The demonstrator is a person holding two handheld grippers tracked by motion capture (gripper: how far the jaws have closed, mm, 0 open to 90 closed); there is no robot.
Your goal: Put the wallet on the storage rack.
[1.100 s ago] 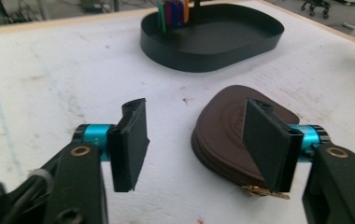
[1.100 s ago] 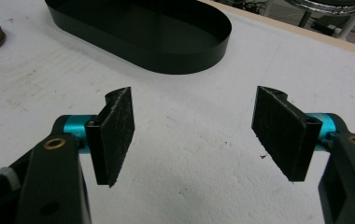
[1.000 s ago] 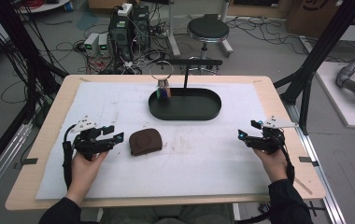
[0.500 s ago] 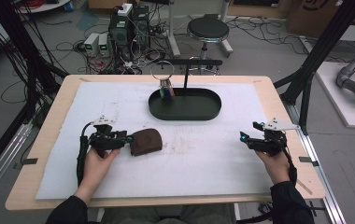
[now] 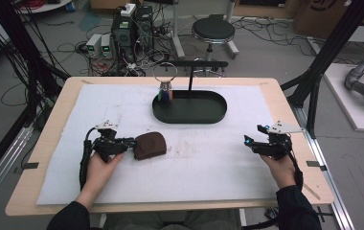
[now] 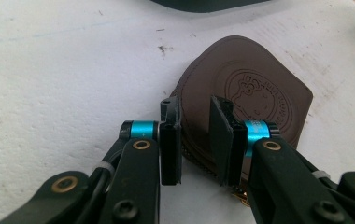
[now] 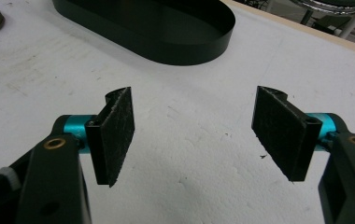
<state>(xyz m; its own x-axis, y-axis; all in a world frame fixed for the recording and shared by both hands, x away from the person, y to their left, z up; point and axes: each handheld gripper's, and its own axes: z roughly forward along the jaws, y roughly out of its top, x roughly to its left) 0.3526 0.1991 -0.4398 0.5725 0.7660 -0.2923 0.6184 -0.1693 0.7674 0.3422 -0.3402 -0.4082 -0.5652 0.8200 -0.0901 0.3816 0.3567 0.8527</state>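
Here the pouch (image 6: 245, 98) is a brown leather piece with a rounded top, stitched along its edge, a round emblem pressed into its face and a zipper along its lower rim (the emblem's design is too faint to read). It lies flat on the white mat (image 5: 204, 163), left of centre in the high view (image 5: 150, 145), well below the tray (image 5: 189, 109). There is one pouch, one black oval tray with a post and a ring stand at its far edge, and two grippers. The left gripper (image 5: 131, 143) lies low over the mat, pointing right at the pouch's left edge, the hand (image 5: 99, 167) behind it with the forearm coming up from the bottom of the frame. Its jaws have just been closing, and the pouch's near edge sits between them; whether the pads press it yet I cannot tell. The right gripper (image 5: 248, 142), at the right of the frame, points left with its jaws spread wide over bare mat (image 7: 194, 135).
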